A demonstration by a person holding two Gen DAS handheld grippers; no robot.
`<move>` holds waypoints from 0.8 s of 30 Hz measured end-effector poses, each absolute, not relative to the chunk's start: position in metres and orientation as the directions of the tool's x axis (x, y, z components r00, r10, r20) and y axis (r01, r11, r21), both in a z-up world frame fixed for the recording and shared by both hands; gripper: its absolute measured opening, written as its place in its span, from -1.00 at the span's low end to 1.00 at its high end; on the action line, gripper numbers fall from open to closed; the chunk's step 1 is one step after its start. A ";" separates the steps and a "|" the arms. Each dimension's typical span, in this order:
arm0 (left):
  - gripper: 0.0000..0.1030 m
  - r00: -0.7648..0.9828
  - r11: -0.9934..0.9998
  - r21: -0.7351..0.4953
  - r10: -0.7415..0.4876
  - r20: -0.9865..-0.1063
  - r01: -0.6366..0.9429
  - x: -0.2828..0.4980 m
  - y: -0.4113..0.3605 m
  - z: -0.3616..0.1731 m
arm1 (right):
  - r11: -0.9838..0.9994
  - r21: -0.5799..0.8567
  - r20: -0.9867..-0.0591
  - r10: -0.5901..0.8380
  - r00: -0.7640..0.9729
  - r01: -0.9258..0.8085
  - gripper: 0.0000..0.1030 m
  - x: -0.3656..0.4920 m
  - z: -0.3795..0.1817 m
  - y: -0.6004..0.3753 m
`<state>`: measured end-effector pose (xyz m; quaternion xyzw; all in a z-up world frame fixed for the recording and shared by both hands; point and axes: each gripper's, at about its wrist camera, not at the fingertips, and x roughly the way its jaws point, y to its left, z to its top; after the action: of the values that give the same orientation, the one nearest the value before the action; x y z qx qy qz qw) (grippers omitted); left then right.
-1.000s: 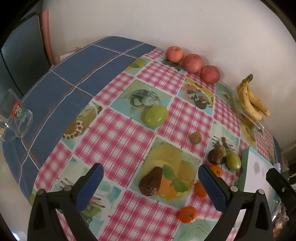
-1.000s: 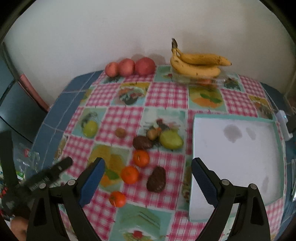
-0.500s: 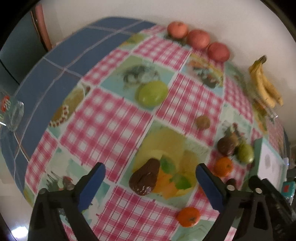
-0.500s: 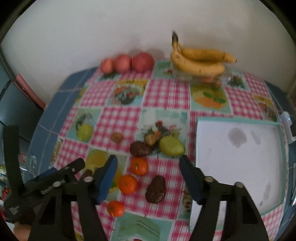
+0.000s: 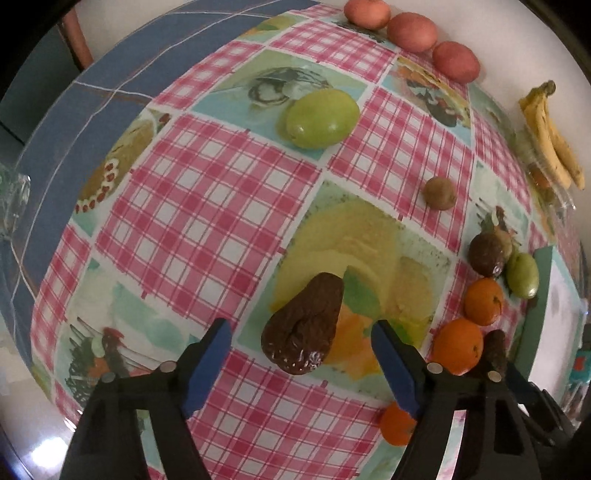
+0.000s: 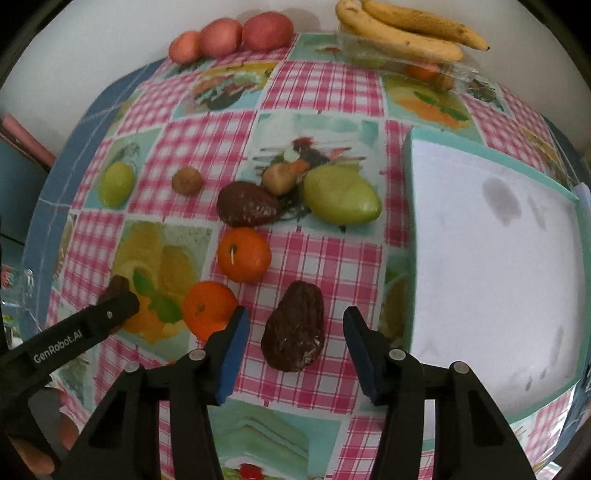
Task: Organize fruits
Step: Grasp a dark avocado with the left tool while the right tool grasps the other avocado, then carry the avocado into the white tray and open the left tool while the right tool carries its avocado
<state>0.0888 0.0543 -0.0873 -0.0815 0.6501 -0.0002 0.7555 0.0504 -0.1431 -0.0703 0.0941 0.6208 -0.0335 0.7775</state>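
Observation:
My left gripper (image 5: 301, 343) is open, its blue pads either side of a dark brown avocado (image 5: 304, 328) lying on the chequered tablecloth, not touching it. My right gripper (image 6: 295, 338) is open around a second dark avocado (image 6: 294, 326) beside two oranges (image 6: 243, 254). The left gripper's black arm (image 6: 74, 336) shows at the right wrist view's lower left. A third dark avocado (image 6: 245, 204), a green mango (image 6: 340, 197) and small brown kiwis (image 6: 187, 180) lie mid-table. Another green mango (image 5: 321, 118) lies farther left.
A white tray with a teal rim (image 6: 408, 155) sits at the table's right. Three red apples (image 6: 236, 35) and a bunch of bananas (image 6: 406, 33) line the wall at the back. A glass (image 5: 11, 199) stands at the table's left edge.
Both grippers have moved down and forward, each closing in over a dark avocado. The right jaws have narrowed somewhat. The fruits have not moved.

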 end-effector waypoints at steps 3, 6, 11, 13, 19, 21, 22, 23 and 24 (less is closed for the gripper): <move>0.53 0.157 0.991 -0.101 -0.085 -0.984 -0.093 0.087 0.048 -0.090 | 0.983 0.075 -0.981 0.042 0.191 0.165 0.03 0.050 -0.083 -0.139; 0.24 0.167 0.995 -0.049 -0.035 -0.985 -0.082 0.088 0.039 -0.090 | 0.990 0.024 -0.979 -0.004 0.202 0.136 0.03 0.049 -0.083 -0.132; -0.21 0.177 0.996 -0.045 -0.030 -0.984 -0.077 0.087 0.035 -0.087 | 0.991 0.027 -0.976 -0.003 0.218 0.133 -0.23 0.050 -0.083 -0.133; -0.23 0.178 0.994 -0.061 -0.044 -0.983 -0.090 0.088 0.037 -0.085 | 0.991 0.035 -0.975 0.006 0.223 0.128 -0.24 0.049 -0.081 -0.133; -0.23 0.243 0.986 -0.115 -0.082 -0.966 -0.123 0.087 0.052 -0.063 | 0.990 0.064 -0.959 0.027 0.281 0.122 -0.24 0.050 -0.066 -0.131; -0.23 0.280 0.982 -0.147 -0.109 -0.954 -0.116 0.090 0.058 -0.050 | 0.989 0.073 -0.949 0.029 0.314 0.129 -0.24 0.049 -0.052 -0.135; -0.23 0.299 0.981 -0.159 -0.119 -0.947 -0.112 0.089 0.058 -0.043 | 0.988 0.078 -0.944 0.030 0.328 0.132 -0.24 0.049 -0.046 -0.138; -0.23 0.317 0.980 -0.168 -0.127 -0.940 -0.108 0.088 0.059 -0.036 | 0.987 0.085 -0.937 0.033 0.346 0.137 -0.24 0.048 -0.039 -0.141; -0.23 0.337 0.979 -0.177 -0.134 -0.932 -0.102 0.086 0.061 -0.029 | 0.986 0.090 -0.934 0.033 0.356 0.143 -0.24 0.048 -0.034 -0.145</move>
<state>0.0862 0.0605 -0.0291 -0.1024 0.5757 -0.0098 0.8111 0.0476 -0.1450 -0.0336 0.0780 0.5666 -0.0335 0.8196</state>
